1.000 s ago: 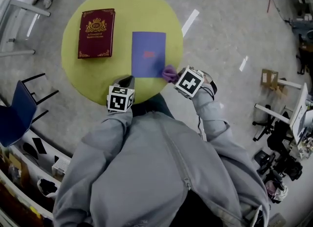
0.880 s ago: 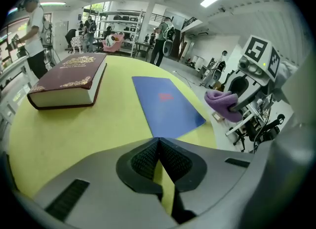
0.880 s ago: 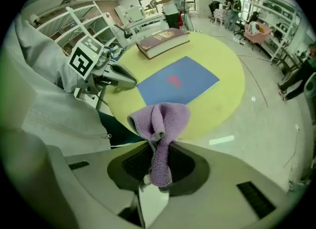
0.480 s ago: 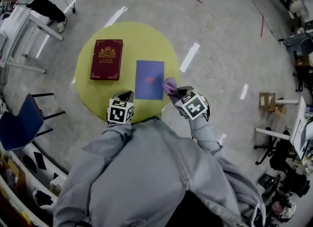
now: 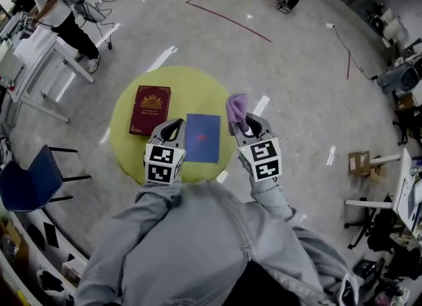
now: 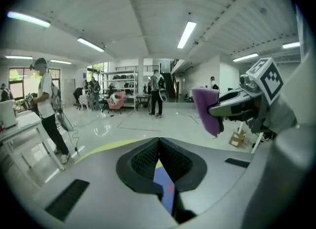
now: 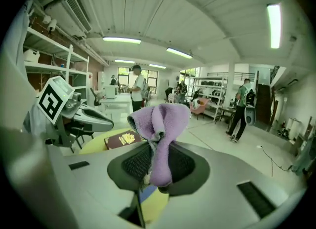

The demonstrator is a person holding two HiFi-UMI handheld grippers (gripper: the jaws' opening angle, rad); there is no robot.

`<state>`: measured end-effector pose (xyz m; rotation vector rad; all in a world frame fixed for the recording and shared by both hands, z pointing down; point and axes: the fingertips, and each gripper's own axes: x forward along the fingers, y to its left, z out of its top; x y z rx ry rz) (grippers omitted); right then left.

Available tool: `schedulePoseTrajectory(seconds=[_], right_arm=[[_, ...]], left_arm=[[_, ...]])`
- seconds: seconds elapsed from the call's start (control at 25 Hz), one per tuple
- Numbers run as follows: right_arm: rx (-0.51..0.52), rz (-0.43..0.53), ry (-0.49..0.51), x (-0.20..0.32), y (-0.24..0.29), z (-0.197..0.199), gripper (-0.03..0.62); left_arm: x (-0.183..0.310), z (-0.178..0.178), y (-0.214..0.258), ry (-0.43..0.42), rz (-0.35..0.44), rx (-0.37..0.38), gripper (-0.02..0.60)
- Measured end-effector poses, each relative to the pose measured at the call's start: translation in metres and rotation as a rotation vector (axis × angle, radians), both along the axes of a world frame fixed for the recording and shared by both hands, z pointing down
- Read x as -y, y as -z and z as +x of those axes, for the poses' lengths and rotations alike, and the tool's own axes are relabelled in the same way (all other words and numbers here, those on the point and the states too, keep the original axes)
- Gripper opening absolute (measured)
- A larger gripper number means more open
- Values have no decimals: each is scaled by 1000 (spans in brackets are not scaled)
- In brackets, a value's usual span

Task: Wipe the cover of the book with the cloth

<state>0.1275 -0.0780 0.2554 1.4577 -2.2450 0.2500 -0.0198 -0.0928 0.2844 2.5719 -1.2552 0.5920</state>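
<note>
Purple cloth (image 7: 159, 124) is seen clamped between the closed jaws of the right gripper (image 7: 157, 156). It is gripped at its lower part, and the bunched upper folds stand up past the jaw tips. In the head view the cloth is placed over the right edge of the round table (image 5: 125, 141), beside the far right corner of the blue book (image 5: 202, 138) and not touching it.

The left gripper (image 6: 159, 146) is recorded with its jaws brought together at the tips and nothing held between them. A strip of the blue cover is seen through the gap lower down between the jaws. In the head view this gripper is placed over the near left edge of the blue book.

Both grippers are held level, side by side, with the blue book between them. Each is visible in the other's camera.

The blue book is laid flat on the yellow-green tabletop, near the person's edge, cover up, with a small red mark at its centre. A dark red book (image 5: 150, 109) with gold print is laid just to its left, apart from it.

Grey sleeves (image 5: 165, 232) are noted behind both grippers. A blue chair (image 5: 23, 181) is stood left of the table, on the pale polished floor (image 5: 297, 67). A cardboard box (image 5: 360, 163) is seen well to the right.
</note>
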Motion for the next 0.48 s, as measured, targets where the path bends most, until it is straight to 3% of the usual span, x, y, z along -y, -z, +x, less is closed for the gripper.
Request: schedulePoseTrajectory(seconds=[0.32,0.48], right_arm=[[87,305,-87,-6,99,-5,98],[116,390,-90,-15,121,-14,98]], left_arm=[[-3,17,112,32,237,-137,17],[-11,27,144,39,327,-162,17]])
